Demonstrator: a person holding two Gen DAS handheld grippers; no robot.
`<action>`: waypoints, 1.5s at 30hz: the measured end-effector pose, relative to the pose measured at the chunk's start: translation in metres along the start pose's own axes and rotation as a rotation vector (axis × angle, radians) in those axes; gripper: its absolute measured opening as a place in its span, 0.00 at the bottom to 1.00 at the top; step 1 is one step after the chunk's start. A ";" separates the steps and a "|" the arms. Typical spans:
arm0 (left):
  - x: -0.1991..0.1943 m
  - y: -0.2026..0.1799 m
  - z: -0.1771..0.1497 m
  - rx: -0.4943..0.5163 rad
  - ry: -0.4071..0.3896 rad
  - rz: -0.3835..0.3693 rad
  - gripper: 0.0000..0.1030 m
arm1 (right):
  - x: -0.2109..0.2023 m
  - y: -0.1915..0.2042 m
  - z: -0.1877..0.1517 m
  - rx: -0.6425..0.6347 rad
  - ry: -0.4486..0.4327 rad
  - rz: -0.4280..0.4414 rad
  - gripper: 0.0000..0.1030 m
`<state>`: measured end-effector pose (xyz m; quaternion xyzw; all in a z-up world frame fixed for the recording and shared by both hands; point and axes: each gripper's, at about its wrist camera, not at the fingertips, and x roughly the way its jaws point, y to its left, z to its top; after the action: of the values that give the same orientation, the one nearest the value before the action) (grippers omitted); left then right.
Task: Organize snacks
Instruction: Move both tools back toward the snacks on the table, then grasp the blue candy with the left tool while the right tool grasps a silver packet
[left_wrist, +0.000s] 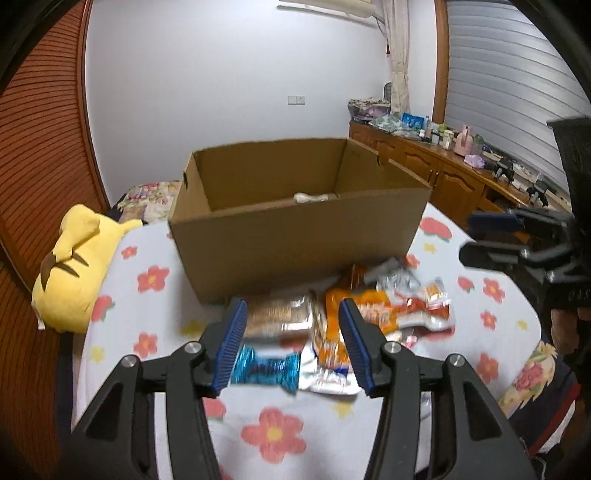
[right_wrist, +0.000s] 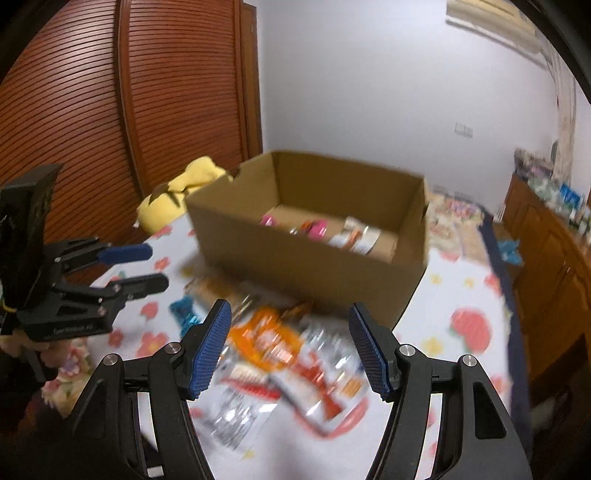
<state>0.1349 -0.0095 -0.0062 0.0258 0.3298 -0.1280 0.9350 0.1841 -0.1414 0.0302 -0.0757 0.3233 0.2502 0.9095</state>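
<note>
A loose pile of snack packets lies on the floral sheet in front of an open cardboard box (left_wrist: 295, 236) (right_wrist: 314, 266). My left gripper (left_wrist: 292, 302) is open above a brown wrapped bar (left_wrist: 277, 317), a blue foil candy (left_wrist: 264, 369) and orange packets (left_wrist: 373, 312); its pads touch nothing. My right gripper (right_wrist: 290, 308) is open over orange and silver packets (right_wrist: 280, 343), also holding nothing. Each gripper shows in the other view, the right gripper (left_wrist: 471, 238) at the right and the left gripper (right_wrist: 157, 266) at the left. Inside the box lie pink snacks (right_wrist: 317, 229) and a white packet (right_wrist: 356, 238).
A yellow plush toy (left_wrist: 74, 269) rests at the bed's left edge beside the box. Slatted wooden doors (right_wrist: 110, 110) stand on the left. A wooden sideboard (left_wrist: 443, 173) crowded with small items runs along the right. The floral sheet (left_wrist: 147, 277) is bare left of the pile.
</note>
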 end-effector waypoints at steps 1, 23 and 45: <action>0.001 0.001 -0.004 -0.003 0.005 0.002 0.50 | 0.001 0.002 -0.006 0.009 0.006 0.005 0.65; 0.047 0.030 -0.069 -0.069 0.109 0.035 0.56 | 0.061 0.036 -0.090 0.086 0.191 0.017 0.67; 0.088 0.028 -0.049 -0.036 0.181 0.035 0.61 | 0.057 0.044 -0.102 0.039 0.111 -0.043 0.67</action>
<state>0.1785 0.0041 -0.1003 0.0263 0.4147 -0.1029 0.9037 0.1432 -0.1108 -0.0841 -0.0787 0.3763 0.2198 0.8966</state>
